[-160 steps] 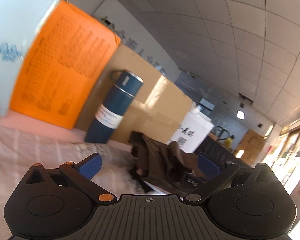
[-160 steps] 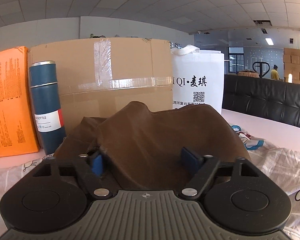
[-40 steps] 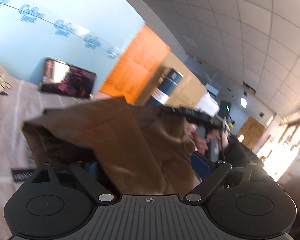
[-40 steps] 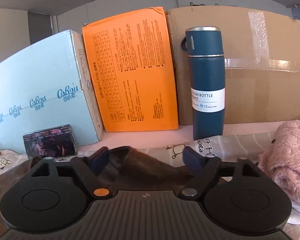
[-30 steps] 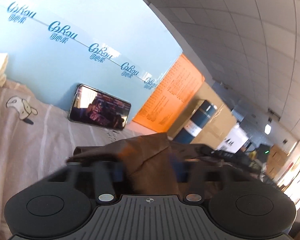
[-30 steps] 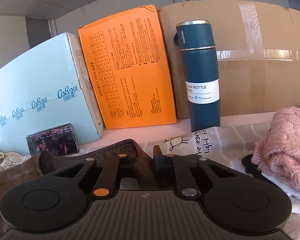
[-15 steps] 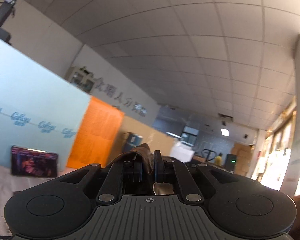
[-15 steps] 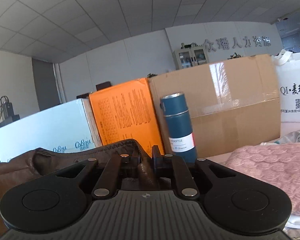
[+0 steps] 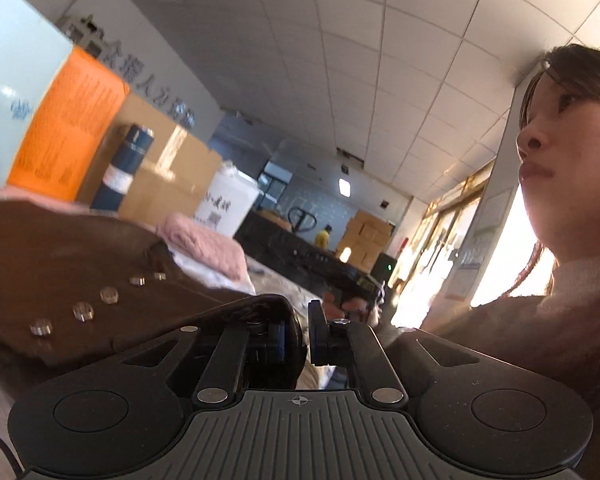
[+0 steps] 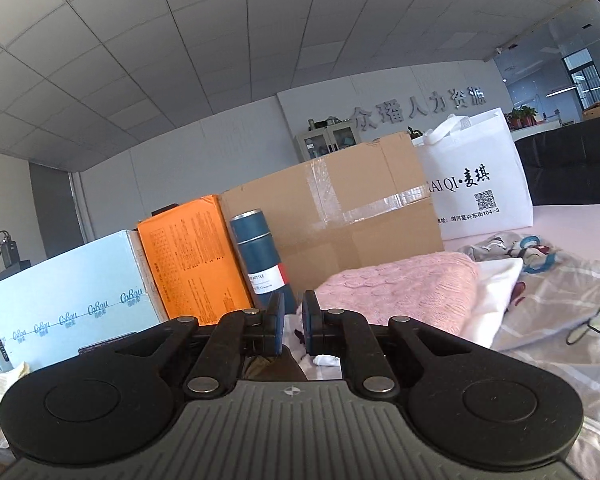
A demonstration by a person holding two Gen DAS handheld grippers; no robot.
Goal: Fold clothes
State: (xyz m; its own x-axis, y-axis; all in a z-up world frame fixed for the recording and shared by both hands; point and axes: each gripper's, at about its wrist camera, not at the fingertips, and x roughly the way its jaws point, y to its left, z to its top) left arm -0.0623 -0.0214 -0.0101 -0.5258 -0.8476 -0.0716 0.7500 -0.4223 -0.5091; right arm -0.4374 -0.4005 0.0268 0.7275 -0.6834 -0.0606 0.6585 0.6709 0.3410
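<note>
A brown garment (image 9: 80,264) with a row of metal buttons (image 9: 84,311) spreads out to the left in the left wrist view, lifted off the table. Its edge wraps over the left finger of my left gripper (image 9: 300,332), and a dark fold sits between the jaws, which are opening slightly. Beyond it a hand holds the other gripper (image 9: 354,286). In the right wrist view my right gripper (image 10: 293,320) is nearly shut, and a bit of brown cloth (image 10: 272,364) shows low between its fingers. Most of the garment is hidden there.
A folded pink sweater (image 10: 400,292) lies on white cloth over a printed sheet (image 10: 560,300). Behind stand a light blue box (image 10: 72,288), an orange box (image 10: 192,256), a blue bottle (image 10: 258,256), a cardboard box (image 10: 340,216) and a white bag (image 10: 476,184). A person (image 9: 560,240) is close on the right.
Both grippers swung sideways with the garment. The left view has turned toward the person, and the cloth now stretches out to its left. The brown bulge above the right fingers is gone.
</note>
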